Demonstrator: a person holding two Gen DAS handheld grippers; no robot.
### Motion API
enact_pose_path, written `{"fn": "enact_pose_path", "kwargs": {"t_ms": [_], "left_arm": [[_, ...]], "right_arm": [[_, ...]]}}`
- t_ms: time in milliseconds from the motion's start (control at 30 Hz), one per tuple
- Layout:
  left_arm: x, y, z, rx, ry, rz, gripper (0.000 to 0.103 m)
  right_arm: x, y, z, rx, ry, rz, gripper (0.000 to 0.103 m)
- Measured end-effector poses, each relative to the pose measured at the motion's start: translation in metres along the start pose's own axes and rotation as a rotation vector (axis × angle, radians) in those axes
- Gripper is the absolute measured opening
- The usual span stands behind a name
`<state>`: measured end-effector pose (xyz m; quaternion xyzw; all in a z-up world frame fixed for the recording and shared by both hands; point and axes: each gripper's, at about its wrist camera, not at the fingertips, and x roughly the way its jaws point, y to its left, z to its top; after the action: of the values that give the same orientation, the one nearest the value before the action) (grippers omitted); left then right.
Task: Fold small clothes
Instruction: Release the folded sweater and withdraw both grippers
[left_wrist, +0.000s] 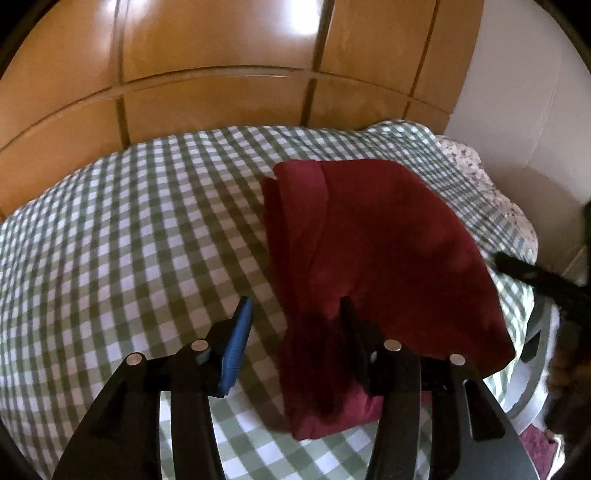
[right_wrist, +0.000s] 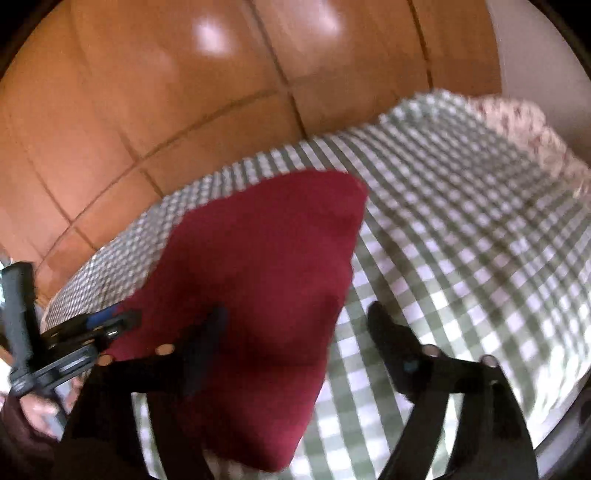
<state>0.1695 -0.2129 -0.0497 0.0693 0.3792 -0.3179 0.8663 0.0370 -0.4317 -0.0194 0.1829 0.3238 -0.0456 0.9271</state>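
Note:
A dark red garment (left_wrist: 373, 266), folded into a thick stack, lies on the green-and-white checked bedcover (left_wrist: 122, 240). My left gripper (left_wrist: 295, 314) is open above the garment's near left edge, its blue-padded finger (left_wrist: 238, 343) over the bedcover and the other finger over the red cloth. In the right wrist view the garment (right_wrist: 258, 295) fills the middle. My right gripper (right_wrist: 299, 317) is open, its left finger over the cloth and its right finger (right_wrist: 388, 332) over the bedcover (right_wrist: 461, 240). The left gripper (right_wrist: 92, 325) shows at that view's left edge. The view is blurred.
A glossy wooden panelled wardrobe (left_wrist: 221, 74) stands behind the bed. A floral pillow (left_wrist: 491, 199) lies at the bed's right end by a white wall (left_wrist: 524, 92). The other gripper's dark arm (left_wrist: 543, 280) reaches in at the right.

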Motion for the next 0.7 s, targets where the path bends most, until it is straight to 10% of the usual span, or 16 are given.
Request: {"fn": "enact_pose_path", "kwargs": {"t_ms": [133, 300, 700], "left_arm": [[0.003, 0.0, -0.014, -0.013, 0.009, 0.046, 0.049], [0.017, -0.002, -0.019, 0.005, 0.005, 0.111, 0.063], [-0.047, -0.004, -0.038, -0.081, -0.084, 0.22, 0.072]], "right_arm": [[-0.008, 0.03, -0.016, -0.066, 0.052, 0.052, 0.049], [0.031, 0.05, -0.063, -0.136, 0.176, -0.1, 0.047], [-0.009, 0.077, -0.05, -0.056, 0.022, -0.179, 0.087]]}}
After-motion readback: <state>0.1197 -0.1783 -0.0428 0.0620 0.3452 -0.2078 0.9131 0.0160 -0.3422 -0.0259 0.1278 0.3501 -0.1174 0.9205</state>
